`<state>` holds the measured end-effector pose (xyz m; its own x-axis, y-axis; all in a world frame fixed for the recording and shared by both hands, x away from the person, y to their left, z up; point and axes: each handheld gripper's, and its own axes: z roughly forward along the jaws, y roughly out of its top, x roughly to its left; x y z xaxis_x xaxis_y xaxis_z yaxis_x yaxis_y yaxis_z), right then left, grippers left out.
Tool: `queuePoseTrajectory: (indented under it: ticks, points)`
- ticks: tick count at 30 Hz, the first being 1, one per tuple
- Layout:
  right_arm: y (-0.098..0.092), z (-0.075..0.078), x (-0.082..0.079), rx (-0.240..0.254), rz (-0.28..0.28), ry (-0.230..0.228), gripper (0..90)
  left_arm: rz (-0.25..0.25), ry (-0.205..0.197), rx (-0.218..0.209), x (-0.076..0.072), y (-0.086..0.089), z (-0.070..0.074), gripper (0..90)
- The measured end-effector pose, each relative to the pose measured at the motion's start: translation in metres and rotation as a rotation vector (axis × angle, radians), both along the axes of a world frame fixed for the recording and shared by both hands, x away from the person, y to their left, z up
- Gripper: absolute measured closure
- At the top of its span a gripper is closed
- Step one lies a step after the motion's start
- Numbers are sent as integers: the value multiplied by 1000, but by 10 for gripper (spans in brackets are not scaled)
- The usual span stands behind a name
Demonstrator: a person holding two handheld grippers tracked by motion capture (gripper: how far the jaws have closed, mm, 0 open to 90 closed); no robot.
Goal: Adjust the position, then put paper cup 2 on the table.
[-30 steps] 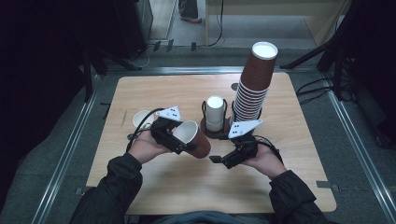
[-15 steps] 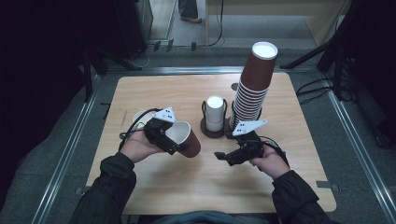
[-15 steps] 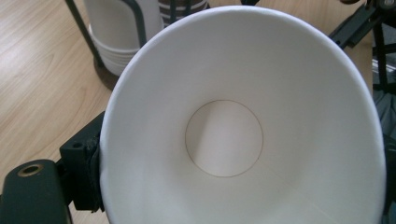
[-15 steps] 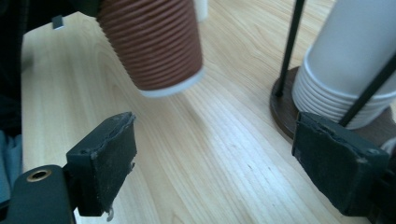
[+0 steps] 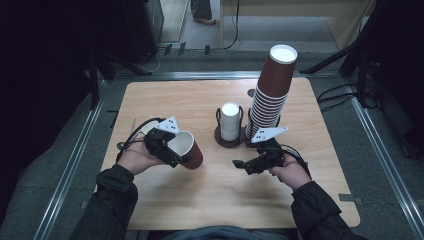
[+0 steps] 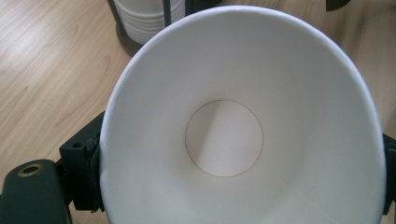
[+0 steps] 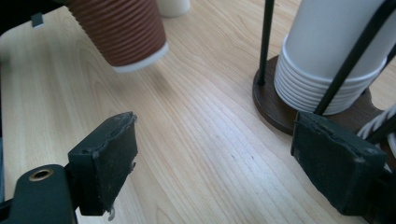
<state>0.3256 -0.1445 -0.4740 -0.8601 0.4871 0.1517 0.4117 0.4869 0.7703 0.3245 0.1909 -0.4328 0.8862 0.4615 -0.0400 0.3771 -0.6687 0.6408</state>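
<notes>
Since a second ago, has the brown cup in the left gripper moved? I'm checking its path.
Yes. The brown cup, clamped in the left gripper, has shifted left, away from the holder of white cups at the table's middle.

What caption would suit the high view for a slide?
Left gripper holds a brown ribbed paper cup on its side; open right gripper waits beside the white cup holder.

Lab-like recording bay: metal floor rails [image 5: 75, 165], trailing cables [image 5: 335, 92].

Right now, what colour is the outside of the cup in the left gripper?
Reddish-brown and ribbed, with a white rim: the cup shows best in the right gripper view.
</notes>
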Motion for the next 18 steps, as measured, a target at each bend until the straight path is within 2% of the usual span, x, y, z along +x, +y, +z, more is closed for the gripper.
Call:
queuePoseTrajectory:
  ticks: [5,14,18]
  points:
    - [-3,-2,3,-4,-19,10,148,-4,13,10,-1,9,0,92]
    - [-4,-3,5,-9,-29,17,148,38,8,27,-3,36,1,90]
    - [-4,-2,5,11,-24,25,150,58,14,29,-5,50,1,90]
